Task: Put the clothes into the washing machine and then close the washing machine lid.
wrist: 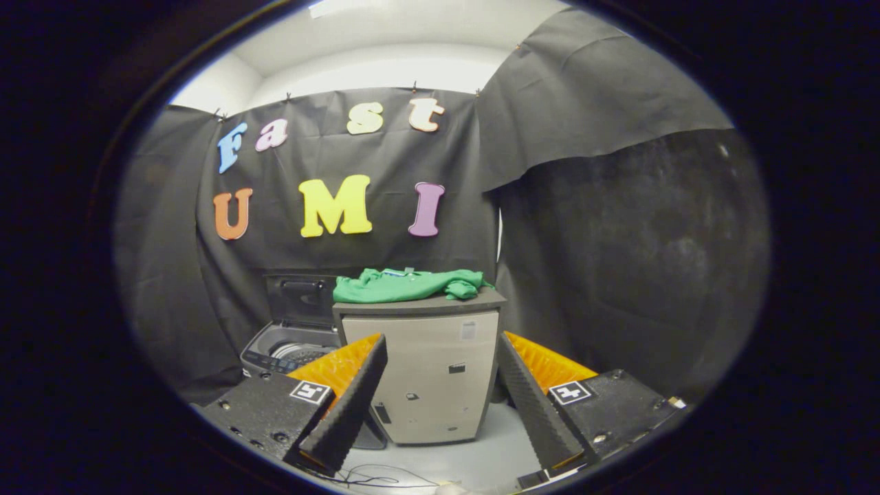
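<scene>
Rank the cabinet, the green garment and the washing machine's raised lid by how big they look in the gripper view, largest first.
1. Cabinet, seen between the open gripper fingers.
2. Green garment, spread across the cabinet's top.
3. Washing machine lid, standing open behind the cabinet and partly hidden by it, so its true size is unsure.

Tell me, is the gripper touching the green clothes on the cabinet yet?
Apart. The gripper view shows the gripper open, its fingers spread well short of the cabinet, while the green clothes lie on its top, far beyond them.
</scene>
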### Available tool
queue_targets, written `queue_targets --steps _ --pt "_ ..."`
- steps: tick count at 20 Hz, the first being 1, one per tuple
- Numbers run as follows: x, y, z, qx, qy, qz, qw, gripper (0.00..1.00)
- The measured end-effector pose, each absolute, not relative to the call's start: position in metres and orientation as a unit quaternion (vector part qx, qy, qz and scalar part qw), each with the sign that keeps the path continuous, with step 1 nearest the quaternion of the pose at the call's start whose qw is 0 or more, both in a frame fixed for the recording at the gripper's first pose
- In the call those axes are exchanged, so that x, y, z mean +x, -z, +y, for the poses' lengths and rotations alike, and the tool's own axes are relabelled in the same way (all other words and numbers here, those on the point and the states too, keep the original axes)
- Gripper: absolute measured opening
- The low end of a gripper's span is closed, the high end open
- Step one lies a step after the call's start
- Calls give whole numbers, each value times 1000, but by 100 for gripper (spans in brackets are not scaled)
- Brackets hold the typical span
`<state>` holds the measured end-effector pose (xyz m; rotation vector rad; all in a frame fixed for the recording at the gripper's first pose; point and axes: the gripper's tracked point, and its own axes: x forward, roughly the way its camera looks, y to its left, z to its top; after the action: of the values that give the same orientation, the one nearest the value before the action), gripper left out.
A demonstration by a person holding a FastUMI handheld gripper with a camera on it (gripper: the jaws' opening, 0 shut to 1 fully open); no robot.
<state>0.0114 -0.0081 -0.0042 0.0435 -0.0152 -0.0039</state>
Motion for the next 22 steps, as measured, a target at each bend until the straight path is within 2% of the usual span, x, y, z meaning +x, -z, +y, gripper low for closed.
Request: queue_targets --steps 12,22 --pt "21 -27 -2 8 12 -8 1000 100" --pt "102 -109 33 4 16 -7 1000 100"
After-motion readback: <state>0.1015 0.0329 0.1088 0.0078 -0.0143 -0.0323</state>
